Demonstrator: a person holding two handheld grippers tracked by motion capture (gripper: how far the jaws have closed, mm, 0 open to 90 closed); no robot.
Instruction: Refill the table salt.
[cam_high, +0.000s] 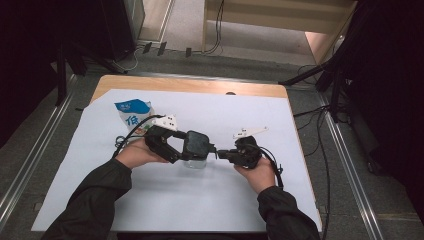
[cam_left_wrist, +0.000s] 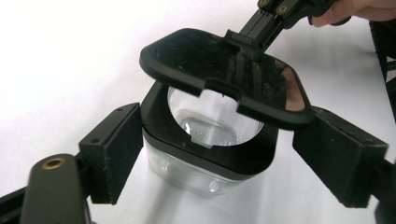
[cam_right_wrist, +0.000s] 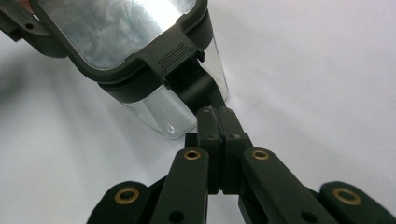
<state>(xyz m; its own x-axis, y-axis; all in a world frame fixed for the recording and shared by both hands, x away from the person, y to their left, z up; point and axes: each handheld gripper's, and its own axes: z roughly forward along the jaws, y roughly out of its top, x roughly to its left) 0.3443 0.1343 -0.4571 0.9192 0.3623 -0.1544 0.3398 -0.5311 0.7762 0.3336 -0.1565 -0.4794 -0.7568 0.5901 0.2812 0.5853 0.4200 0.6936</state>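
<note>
Your right fingers (cam_right_wrist: 215, 116), at three o'clock of the jar (cam_high: 194, 161), pinch its lid's latch (cam_right_wrist: 191, 86); your left fingers (cam_left_wrist: 112, 151) straddle the jar, open.

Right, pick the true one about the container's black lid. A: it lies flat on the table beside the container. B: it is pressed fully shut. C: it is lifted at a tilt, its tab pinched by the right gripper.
C: the right gripper pinches the lid's tab, and the lid hangs tilted above the open container.
</note>
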